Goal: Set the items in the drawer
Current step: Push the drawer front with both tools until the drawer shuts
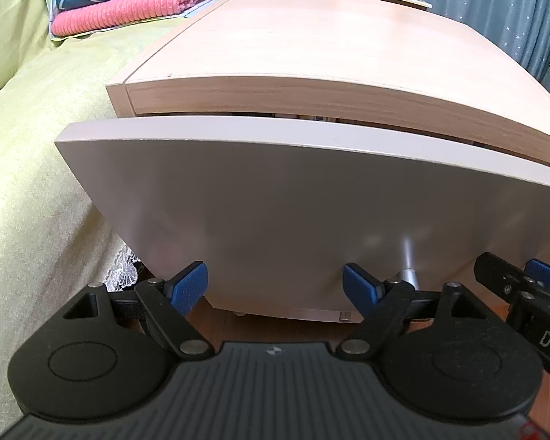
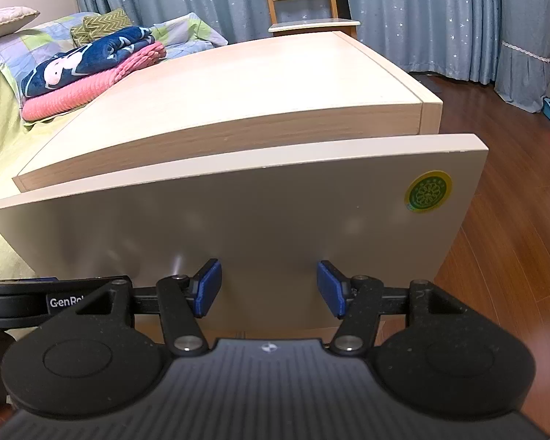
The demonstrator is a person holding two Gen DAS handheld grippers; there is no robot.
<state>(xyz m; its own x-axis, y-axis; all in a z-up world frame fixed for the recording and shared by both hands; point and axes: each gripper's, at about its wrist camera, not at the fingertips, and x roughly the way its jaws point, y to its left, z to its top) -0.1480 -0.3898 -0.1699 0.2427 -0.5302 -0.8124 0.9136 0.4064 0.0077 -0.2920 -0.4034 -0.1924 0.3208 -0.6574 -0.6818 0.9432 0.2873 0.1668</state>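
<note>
A pale wooden cabinet [image 1: 311,44] [image 2: 238,84] has its top drawer pulled out only a narrow gap; the cream drawer front [image 1: 293,201] [image 2: 238,212] fills both views. Little of the drawer's inside shows through the slit. My left gripper [image 1: 275,286] stands open, its blue pads right at the lower part of the drawer front, nothing between them. My right gripper [image 2: 269,288] is open too, close against the same front, right of the silver knob [image 1: 407,271]. The right gripper [image 1: 524,286] shows at the left view's right edge. No loose items are visible.
A bed with a yellow-green cover [image 1: 36,146] lies left of the cabinet, with folded pink and navy blankets [image 2: 91,69]. Grey-blue curtains [image 2: 440,18] and a chair [image 2: 304,7] stand behind. Dark wooden floor [image 2: 513,220] stretches to the right. A green round sticker [image 2: 427,192] marks the drawer front.
</note>
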